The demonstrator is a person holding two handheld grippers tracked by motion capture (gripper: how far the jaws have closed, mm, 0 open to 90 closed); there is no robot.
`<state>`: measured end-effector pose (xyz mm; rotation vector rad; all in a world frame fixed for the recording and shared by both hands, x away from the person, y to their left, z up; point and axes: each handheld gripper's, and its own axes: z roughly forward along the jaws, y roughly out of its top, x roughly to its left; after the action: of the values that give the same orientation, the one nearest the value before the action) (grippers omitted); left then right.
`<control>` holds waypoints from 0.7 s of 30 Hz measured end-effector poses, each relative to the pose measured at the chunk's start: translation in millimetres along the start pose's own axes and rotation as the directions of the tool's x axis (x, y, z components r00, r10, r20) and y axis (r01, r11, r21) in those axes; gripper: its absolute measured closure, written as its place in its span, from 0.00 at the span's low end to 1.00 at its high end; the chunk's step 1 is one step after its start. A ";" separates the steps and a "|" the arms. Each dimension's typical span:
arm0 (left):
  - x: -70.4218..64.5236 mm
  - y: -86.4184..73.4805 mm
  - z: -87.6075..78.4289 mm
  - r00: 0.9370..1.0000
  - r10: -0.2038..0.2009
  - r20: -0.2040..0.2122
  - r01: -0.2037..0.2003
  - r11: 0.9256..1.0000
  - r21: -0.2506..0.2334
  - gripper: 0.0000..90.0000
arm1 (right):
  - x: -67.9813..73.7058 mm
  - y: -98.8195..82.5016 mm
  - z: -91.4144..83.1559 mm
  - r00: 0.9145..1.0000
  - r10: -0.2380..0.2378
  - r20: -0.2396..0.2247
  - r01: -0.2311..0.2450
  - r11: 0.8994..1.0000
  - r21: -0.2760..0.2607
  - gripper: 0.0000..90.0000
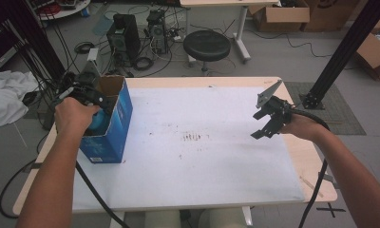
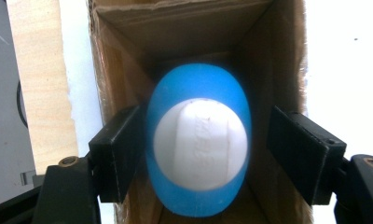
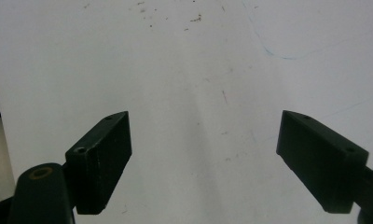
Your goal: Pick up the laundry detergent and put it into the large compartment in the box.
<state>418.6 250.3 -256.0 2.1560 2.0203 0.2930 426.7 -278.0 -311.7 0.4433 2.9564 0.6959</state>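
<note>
A: From the high view, where's the blue bottle?
B: Inside the open blue box at the table's left edge, with the left tool above the opening.

A: And the left gripper view?
B: The bottle's white cap faces up between the jaws; the right one stands clear, so nothing is gripped.

A: The right gripper view?
B: The right tool gapes wide, empty, over the white sheet.

The box stands on the counter at nine o'clock; the bottle sits inside it.
</note>
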 end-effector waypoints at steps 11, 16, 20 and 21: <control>0.3 6.8 -30.0 0.999 0.033 -0.027 -0.034 0.998 -0.051 0.31 | 1.2 -2.0 -3.7 1.000 0.001 -0.002 -0.001 1.000 -0.002 0.20; -3.3 8.7 -42.5 0.998 0.057 -0.029 -0.059 0.995 -0.074 0.28 | 1.7 -2.9 -4.4 1.000 0.002 -0.005 -0.002 1.000 -0.003 0.20; -9.0 9.3 -51.6 0.996 0.082 -0.031 -0.084 0.992 -0.096 0.25 | 2.3 -3.2 -5.3 1.000 0.004 -0.003 -0.004 1.000 -0.003 0.20; -10.3 9.4 -53.8 0.996 0.089 -0.027 -0.091 0.991 -0.100 0.25 | 2.4 -3.2 -5.5 1.000 0.004 -0.003 -0.004 1.000 -0.003 0.20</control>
<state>413.1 238.8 -201.9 2.1947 1.8798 0.4244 422.8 -282.4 -308.3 0.4487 2.9575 0.7025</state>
